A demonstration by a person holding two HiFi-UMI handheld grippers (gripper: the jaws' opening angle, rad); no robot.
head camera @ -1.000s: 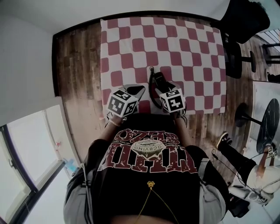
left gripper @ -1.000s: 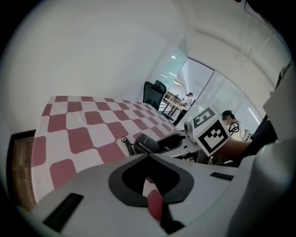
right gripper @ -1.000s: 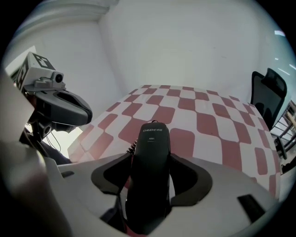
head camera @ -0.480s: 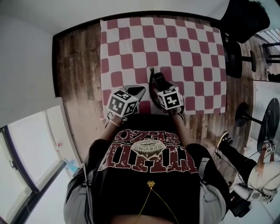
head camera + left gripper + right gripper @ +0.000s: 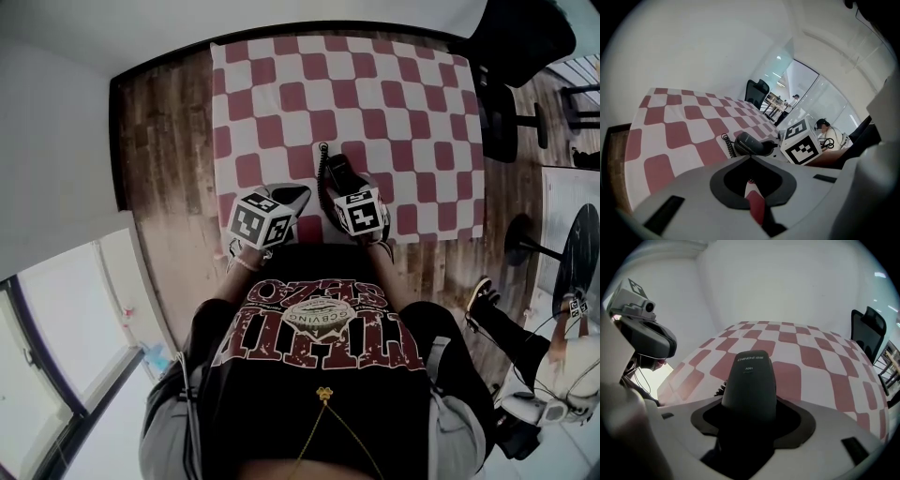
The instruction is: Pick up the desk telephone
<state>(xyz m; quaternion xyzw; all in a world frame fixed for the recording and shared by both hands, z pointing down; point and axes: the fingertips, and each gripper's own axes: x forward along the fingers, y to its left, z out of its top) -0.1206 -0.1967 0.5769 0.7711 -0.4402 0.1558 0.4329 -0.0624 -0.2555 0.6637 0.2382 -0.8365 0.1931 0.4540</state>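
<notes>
Desk telephone (image 5: 749,380) lies low in the middle of the checked table (image 5: 281,94), between the right gripper's (image 5: 752,412) wide, just-opened jaws, while the left gripper (image 5: 750,159) is closed on nothing; a lopsided squeeze could make it slip.

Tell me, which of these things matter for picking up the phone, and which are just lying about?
Part of the job:
desk telephone, black, with its coiled cord
right claw, jaws just opened wide, telephone between them, not gripped yet

Just lying about:
left claw, shut and empty
checked tablecloth
office chair
</notes>
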